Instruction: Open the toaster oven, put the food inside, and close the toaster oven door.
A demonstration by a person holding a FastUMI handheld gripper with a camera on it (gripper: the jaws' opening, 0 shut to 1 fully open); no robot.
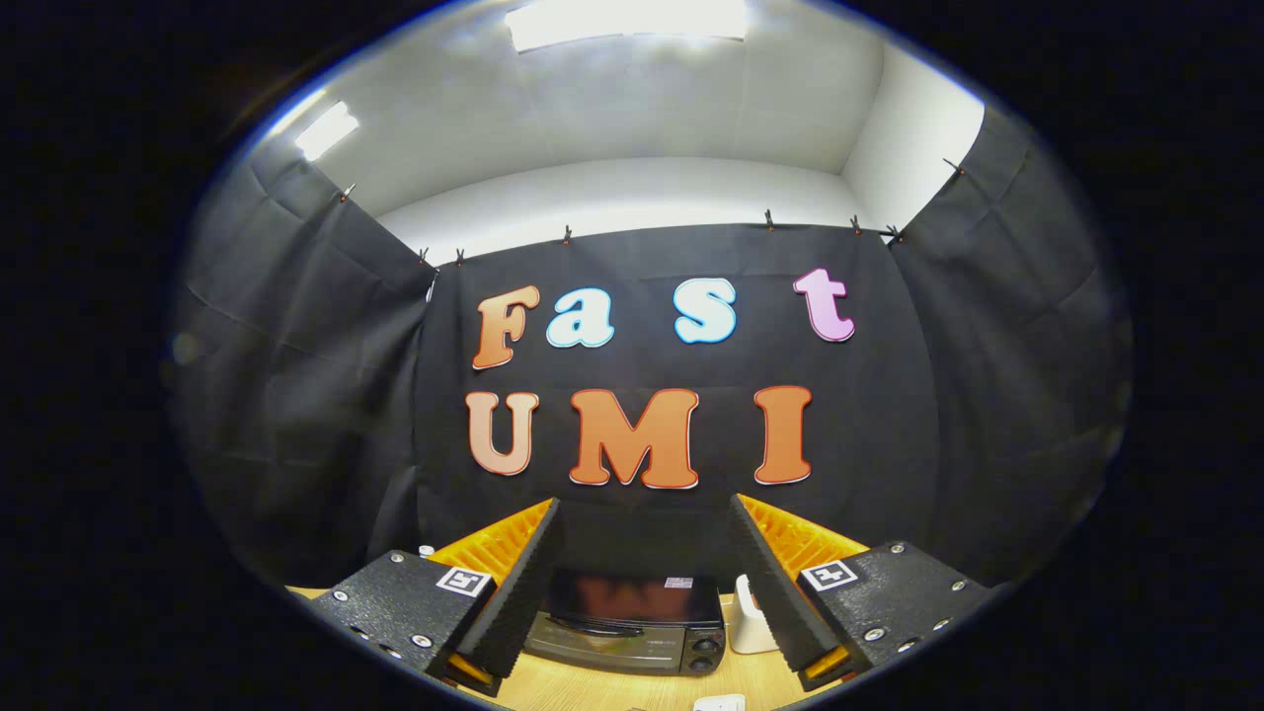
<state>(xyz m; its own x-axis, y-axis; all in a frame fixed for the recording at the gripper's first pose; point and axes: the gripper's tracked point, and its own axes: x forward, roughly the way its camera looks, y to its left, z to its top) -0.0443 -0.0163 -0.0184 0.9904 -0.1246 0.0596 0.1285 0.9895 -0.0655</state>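
While our tongs (647,583) hang wide open and empty, the toaster oven (632,624) sits shut on the tabletop (612,691) just beyond them. We judge it rigid and heavy, its glass door smooth, so we take the handle bar (592,625) across the door.

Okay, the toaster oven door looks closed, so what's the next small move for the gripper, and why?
Probably lower the gripper toward the handle on the toaster oven door. The fingers stand wide open with nothing between them, the oven sits beyond them on the table, and its door looks shut.
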